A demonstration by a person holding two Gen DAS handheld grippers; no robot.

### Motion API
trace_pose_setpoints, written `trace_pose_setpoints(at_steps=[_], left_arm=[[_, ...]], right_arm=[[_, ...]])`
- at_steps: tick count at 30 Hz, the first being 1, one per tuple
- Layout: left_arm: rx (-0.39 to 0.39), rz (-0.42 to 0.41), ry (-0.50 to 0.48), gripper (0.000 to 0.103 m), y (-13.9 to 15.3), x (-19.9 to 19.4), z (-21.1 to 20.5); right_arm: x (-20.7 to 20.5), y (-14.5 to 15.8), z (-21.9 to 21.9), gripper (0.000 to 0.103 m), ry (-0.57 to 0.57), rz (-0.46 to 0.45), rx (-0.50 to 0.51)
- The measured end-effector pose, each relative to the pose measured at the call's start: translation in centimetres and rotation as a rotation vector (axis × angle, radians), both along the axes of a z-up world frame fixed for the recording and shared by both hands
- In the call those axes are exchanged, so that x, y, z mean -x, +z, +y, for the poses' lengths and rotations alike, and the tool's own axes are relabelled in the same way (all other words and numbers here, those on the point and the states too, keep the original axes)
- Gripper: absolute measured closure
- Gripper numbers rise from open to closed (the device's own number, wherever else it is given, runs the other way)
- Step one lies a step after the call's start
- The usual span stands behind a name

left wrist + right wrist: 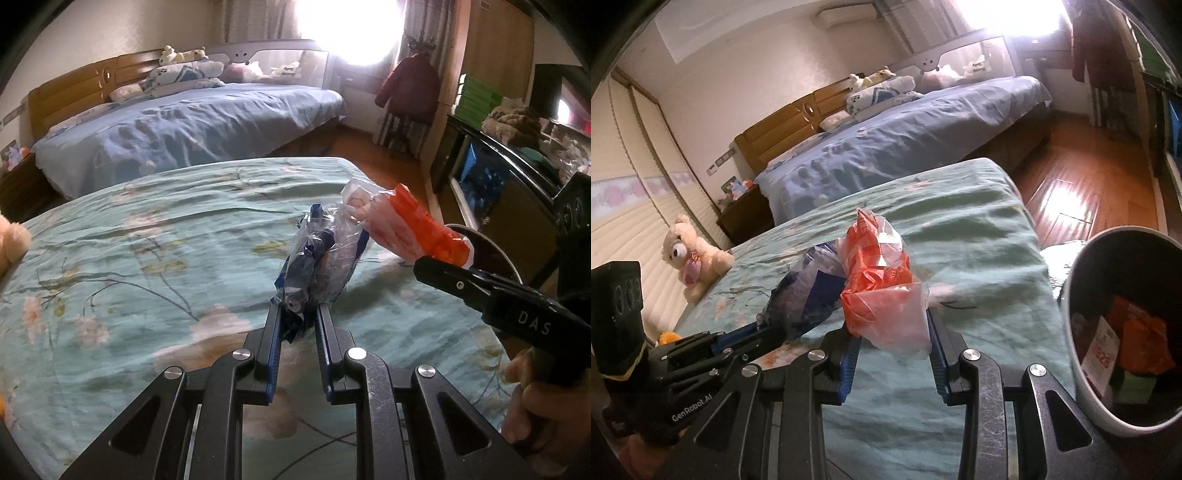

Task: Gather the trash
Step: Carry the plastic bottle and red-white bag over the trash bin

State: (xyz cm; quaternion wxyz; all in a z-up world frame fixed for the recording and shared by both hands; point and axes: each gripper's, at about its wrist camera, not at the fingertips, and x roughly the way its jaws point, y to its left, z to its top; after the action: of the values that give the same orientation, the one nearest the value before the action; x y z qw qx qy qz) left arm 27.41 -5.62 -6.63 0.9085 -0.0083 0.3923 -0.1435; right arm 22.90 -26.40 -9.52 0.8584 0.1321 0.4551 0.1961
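My left gripper is shut on a crumpled blue and clear plastic wrapper, held above the teal floral bedcover. In the right wrist view that left gripper comes in from the left with the blue wrapper. My right gripper is shut on an orange and clear plastic bag, which bulges between its jaws. The left wrist view shows the right gripper with the orange bag just right of the blue wrapper. A round bin stands at the right beside the bed.
The bin holds orange and white packaging, and its rim shows behind the orange bag. A teddy bear sits at the bed's far left. Beyond are a blue bed, wooden floor and a dark cabinet.
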Motion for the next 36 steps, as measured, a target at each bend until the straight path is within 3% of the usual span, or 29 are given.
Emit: trace_pose_setpoints(at_steps=[36], left_arm=[[0.001, -0.008, -0.144, 0.087, 0.9, 0.1, -7.9]], right_arm=[[2.7, 1.2, -9.1, 0.069, -0.166, -0.013, 0.014]])
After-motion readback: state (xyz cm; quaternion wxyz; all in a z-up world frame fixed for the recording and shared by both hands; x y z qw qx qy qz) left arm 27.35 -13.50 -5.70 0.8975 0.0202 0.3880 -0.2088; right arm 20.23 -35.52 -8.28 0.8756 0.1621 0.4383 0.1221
